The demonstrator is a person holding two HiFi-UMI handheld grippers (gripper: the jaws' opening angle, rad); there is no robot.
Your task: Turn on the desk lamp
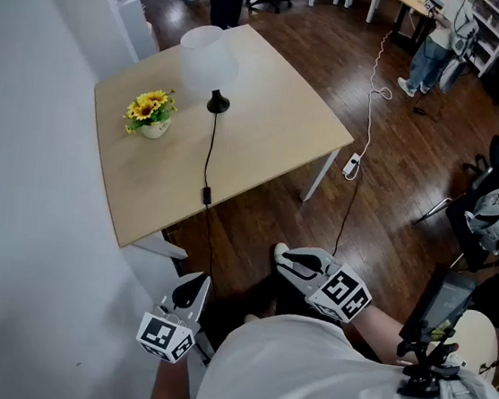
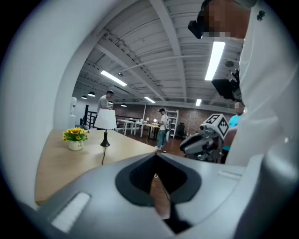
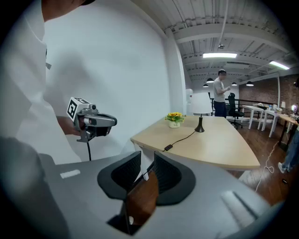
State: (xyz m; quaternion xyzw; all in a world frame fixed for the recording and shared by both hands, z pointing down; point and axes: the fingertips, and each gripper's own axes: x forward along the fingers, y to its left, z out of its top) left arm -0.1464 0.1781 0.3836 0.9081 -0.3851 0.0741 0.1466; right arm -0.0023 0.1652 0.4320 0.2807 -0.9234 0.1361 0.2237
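The desk lamp (image 1: 210,54) has a white shade and a black base (image 1: 217,102) and stands unlit near the far side of the pale wooden table (image 1: 267,133). Its black cord runs toward me to an inline switch (image 1: 206,195) by the near edge. The lamp also shows in the left gripper view (image 2: 105,122) and the right gripper view (image 3: 201,116). Both grippers hang off the table, close to my body. My left gripper (image 1: 193,279) is shut and empty. My right gripper (image 1: 281,254) has a narrow gap between its jaws and holds nothing.
A pot of yellow flowers (image 1: 152,112) stands left of the lamp. A white wall (image 1: 13,210) runs along the table's left side. A white power strip (image 1: 351,166) and its cable lie on the wooden floor. A person (image 1: 436,41) stands far back; chairs are at right.
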